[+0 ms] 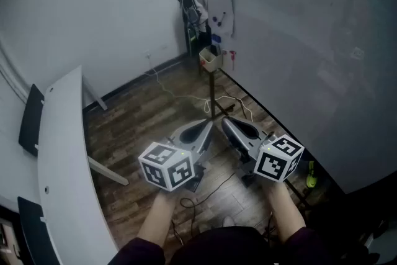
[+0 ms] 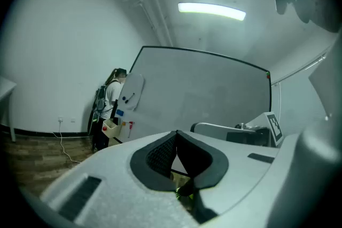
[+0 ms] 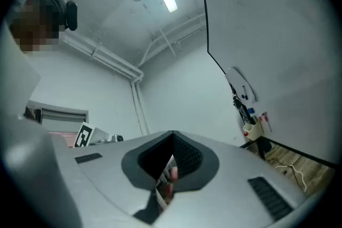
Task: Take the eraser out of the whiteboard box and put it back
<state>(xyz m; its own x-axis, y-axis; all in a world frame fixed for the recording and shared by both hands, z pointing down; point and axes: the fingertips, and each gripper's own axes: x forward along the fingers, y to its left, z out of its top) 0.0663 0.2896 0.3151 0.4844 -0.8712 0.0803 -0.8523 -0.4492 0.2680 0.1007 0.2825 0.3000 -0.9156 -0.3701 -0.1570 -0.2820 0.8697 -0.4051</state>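
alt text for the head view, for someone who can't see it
A person holds the left gripper and right gripper side by side above a wood floor, both shut and empty, pointing toward a small box at the far end of a whiteboard on the right. A curved white table runs along the left.

dim, bluish room. a ceiling strip light glows above and ahead of the left gripper, slightly blown out. both gripper views bend strongly toward dark, rounded edges, and the casing nearest the lens is soft. the head view is murky, with shadowed corners.
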